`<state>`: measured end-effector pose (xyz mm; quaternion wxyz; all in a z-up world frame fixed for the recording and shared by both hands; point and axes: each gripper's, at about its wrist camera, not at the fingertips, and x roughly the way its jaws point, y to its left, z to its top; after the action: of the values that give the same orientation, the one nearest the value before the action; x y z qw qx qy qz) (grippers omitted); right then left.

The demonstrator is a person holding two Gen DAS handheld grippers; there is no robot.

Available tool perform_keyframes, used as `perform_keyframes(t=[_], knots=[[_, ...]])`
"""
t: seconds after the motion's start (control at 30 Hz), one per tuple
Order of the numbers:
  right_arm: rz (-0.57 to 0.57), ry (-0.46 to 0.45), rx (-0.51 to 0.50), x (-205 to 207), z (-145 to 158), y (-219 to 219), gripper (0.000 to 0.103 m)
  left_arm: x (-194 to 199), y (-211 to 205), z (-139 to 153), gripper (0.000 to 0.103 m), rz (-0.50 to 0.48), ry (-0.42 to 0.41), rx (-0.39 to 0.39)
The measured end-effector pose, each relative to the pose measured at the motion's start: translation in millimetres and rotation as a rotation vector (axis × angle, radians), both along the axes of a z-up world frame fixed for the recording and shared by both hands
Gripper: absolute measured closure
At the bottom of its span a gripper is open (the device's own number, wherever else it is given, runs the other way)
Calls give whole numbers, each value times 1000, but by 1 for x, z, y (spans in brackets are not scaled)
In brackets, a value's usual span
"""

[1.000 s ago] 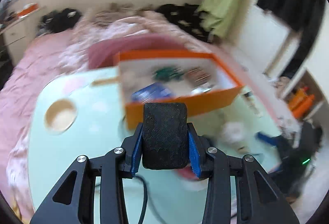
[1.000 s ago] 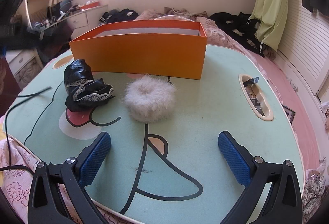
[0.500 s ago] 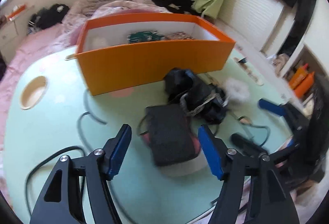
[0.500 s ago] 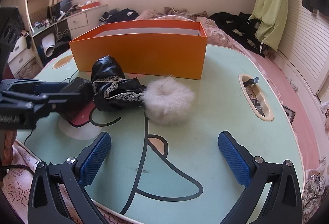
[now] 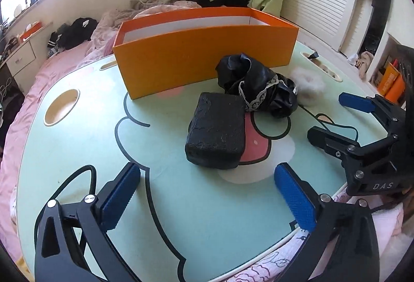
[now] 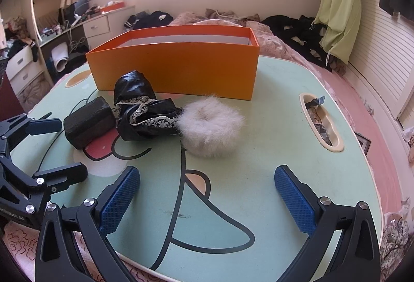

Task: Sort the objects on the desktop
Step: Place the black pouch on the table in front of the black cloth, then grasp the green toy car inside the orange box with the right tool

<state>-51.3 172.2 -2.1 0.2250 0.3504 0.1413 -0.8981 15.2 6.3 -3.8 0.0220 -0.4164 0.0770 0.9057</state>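
A black block [image 5: 217, 129] [image 6: 89, 121] lies on the mint table, touching a black lace-trimmed cloth [image 5: 258, 85] [image 6: 145, 108]. A white fluffy ring [image 6: 211, 127] [image 5: 309, 81] lies right of the cloth. An orange box [image 5: 201, 49] [image 6: 176, 62] stands behind them, its contents hidden. My left gripper [image 5: 207, 194] is open and empty, a little short of the block. My right gripper [image 6: 207, 194] is open and empty, short of the fluffy ring. Each gripper shows in the other's view: the left gripper [image 6: 49, 150] and the right gripper [image 5: 341, 121].
The table [image 6: 271, 132] has a round cup hole [image 5: 62, 106] at the left and a long slot [image 6: 320, 124] with scraps at the right. A black cable [image 5: 77, 178] lies by my left gripper. A bed with clothes lies behind; drawers at left.
My left gripper let go of the black block, set it on the table beside the black cloth, and drew back open. The cloth and the fluffy ring shifted right. My right gripper stayed still.
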Motion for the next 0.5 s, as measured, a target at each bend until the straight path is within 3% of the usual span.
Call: perform_keyframes(t=[0.13,0.3,0.4,0.5], knots=[[-30,18,-47,0,10,10,5,1,-1,1,0,1,3,1],[-32,11,-306,-23,68,25,17,1,-1,1,0,1,5,-3],[32,-4,-246,-56,101,-11,31,0,0,1,0,1,6,-6],[113,-119,-177,-101,112,-64,40,0,1,2,0,3,9,-7]])
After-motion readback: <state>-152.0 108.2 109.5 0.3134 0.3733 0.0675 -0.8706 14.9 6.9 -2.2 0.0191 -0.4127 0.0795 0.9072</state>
